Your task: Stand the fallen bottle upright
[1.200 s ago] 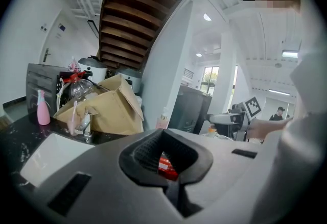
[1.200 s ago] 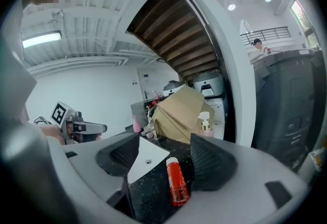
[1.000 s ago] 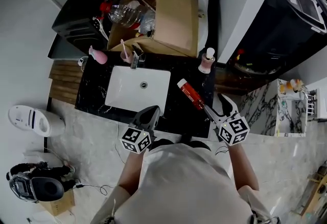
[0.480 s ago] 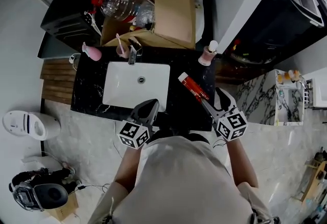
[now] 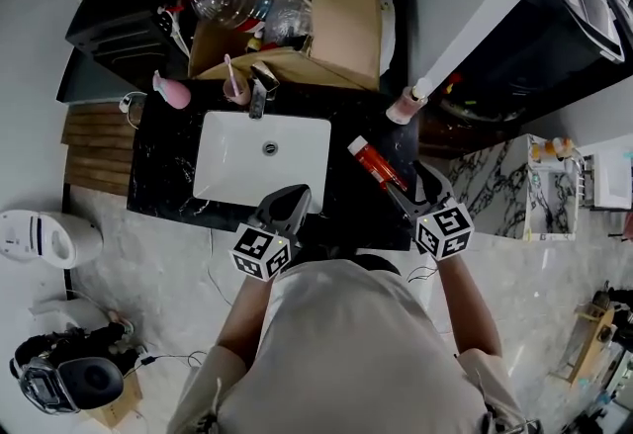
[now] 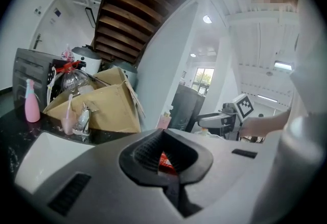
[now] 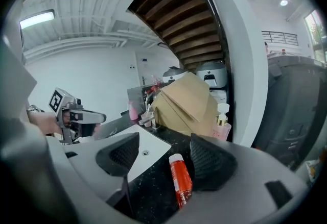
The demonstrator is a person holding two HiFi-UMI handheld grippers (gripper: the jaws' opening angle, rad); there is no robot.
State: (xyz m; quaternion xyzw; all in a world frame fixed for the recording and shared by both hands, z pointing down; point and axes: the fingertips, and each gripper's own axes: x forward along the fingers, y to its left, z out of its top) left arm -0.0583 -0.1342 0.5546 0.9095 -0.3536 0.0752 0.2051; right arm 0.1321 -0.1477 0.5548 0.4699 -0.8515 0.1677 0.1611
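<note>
A red bottle (image 5: pixel 377 166) with a white cap lies on its side on the black counter (image 5: pixel 341 215), right of the white sink (image 5: pixel 223 170). My right gripper (image 5: pixel 411 193) is at the bottle's near end, open. In the right gripper view the bottle (image 7: pixel 180 176) lies lengthwise between the wide-apart pads (image 7: pixel 210 160), cap pointing away, its near end hidden under the gripper (image 7: pixel 168 163). My left gripper (image 5: pixel 292 195) hangs over the sink's front edge, shut on nothing. In the left gripper view a bit of red bottle (image 6: pixel 165 163) shows past the gripper (image 6: pixel 163 141).
A pink pump bottle (image 5: pixel 406 105) stands at the counter's back right. A cardboard box (image 5: pixel 331 7) holding a clear plastic bottle sits behind the faucet (image 5: pixel 259 96). A pink spray bottle (image 5: pixel 170 92) stands at the back left. A wall (image 5: pixel 475 17) rises right of the counter.
My right gripper has moved forward, closer round the bottle's near end. The bottle still lies flat. The left gripper has hardly moved.
</note>
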